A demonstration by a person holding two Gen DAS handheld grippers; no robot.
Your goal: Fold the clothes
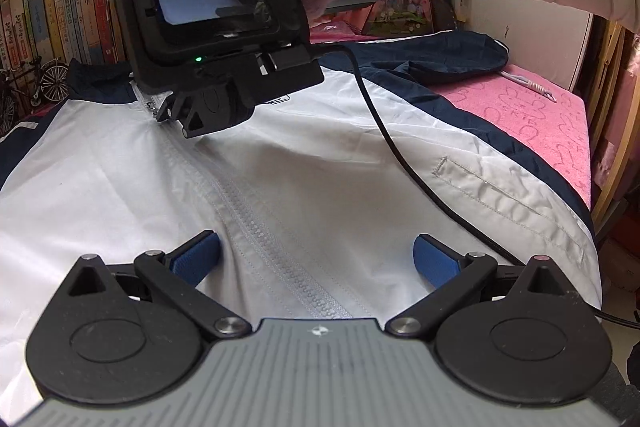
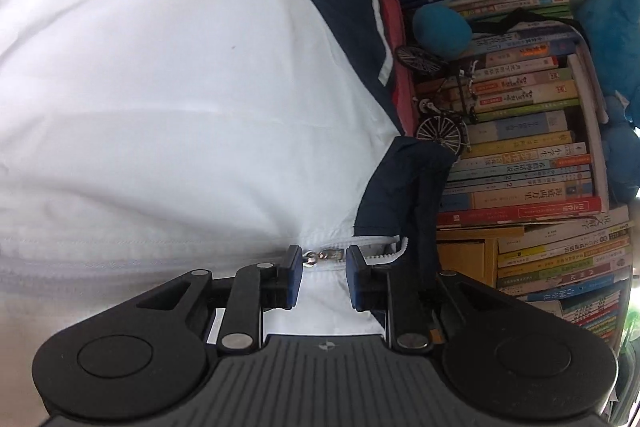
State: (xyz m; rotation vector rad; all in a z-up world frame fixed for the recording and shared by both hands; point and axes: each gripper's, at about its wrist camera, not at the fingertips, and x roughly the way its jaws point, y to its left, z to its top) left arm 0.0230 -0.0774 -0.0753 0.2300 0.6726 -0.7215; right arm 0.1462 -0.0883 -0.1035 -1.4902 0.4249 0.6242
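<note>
A: Where is the white-and-navy zip-up nylon jacket (image 1: 304, 163)?
B: Spread front-up on the pink patterned bed cover (image 1: 536, 115).
A: And the left tongs (image 1: 316, 259)?
B: Spread wide over the zipper, holding nothing.
A: The right tongs (image 2: 322, 277)?
B: Partly parted, bracketing the metal zipper pull (image 2: 320, 255) near the navy collar (image 2: 404, 187).

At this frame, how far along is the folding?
Done: the jacket lies spread flat, front up, zipper closed. In hand: the right gripper, open, sits around the zipper pull at the collar; the left gripper is open above the hem. Left: no fold is visible yet.
</note>
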